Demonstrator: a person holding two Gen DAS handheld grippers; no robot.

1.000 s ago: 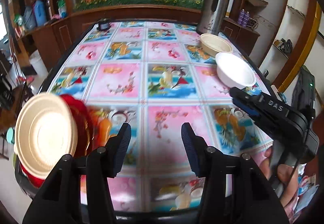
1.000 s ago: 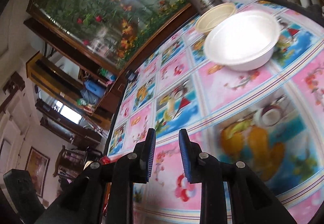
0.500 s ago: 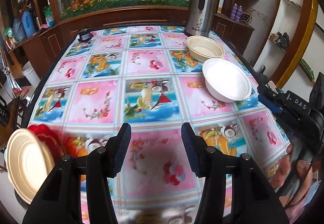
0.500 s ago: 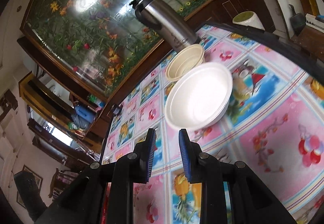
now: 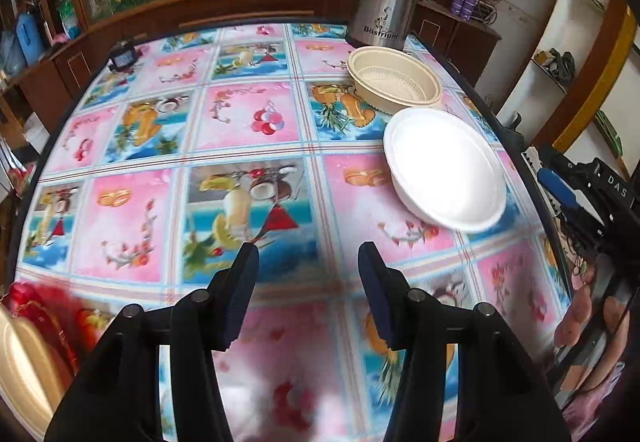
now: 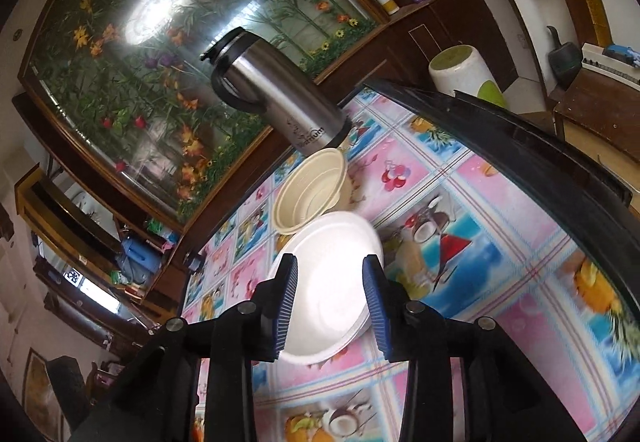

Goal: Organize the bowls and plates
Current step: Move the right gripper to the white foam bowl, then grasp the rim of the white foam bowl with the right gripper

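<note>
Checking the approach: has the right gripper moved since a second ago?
Yes. The right gripper has closed in on the white bowl, which now sits between its open fingers; the steel flask looks farther off.

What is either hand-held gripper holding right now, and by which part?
Nothing. The left hand-held gripper is open over the patterned tablecloth. The right hand-held gripper is open, lined up with the round white foam bowl, not gripping it.

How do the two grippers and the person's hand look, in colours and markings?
Both grippers are matte black with round silver bolts. The left gripper has dark navy pads; the right gripper has brighter blue ribbed pads. Seen from the left camera, the right gripper's body carries white "DAS" lettering. The bare hand gripping it shows no sleeve.
</note>
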